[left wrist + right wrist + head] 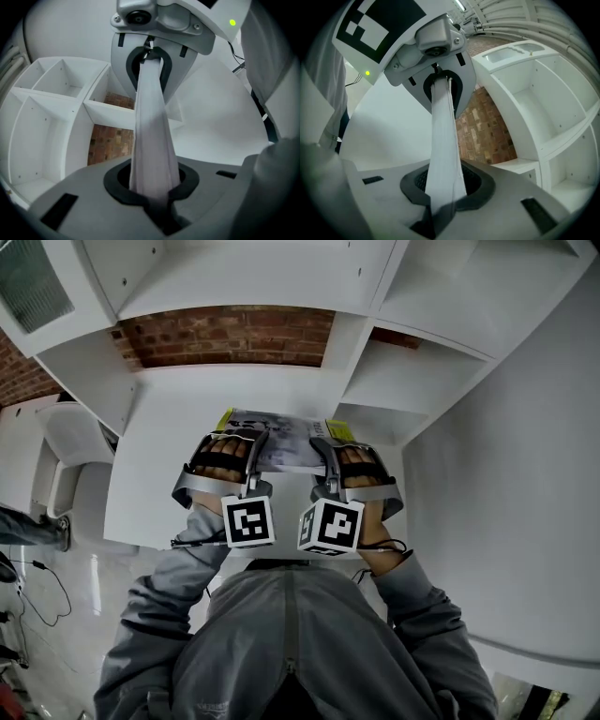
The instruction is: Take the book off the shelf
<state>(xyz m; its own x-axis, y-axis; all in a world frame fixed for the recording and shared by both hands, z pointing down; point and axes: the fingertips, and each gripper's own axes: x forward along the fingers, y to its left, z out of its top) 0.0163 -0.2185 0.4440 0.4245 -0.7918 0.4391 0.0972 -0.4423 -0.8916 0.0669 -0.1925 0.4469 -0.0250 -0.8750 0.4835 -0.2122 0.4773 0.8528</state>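
Directly below the head camera, a person in a grey jacket holds a thin book (281,442) level between two handheld grippers. The left gripper (228,451) is clamped on the book's left edge and the right gripper (352,457) is clamped on its right edge. Each gripper's own view shows pale page edges pinched between its jaws and running across to the opposite gripper. The book is out of the shelf compartments, above a white ledge (169,446) in front of the person. Behind it stands a white shelf unit (412,381) with open cubbies and a red brick wall (225,334) showing through.
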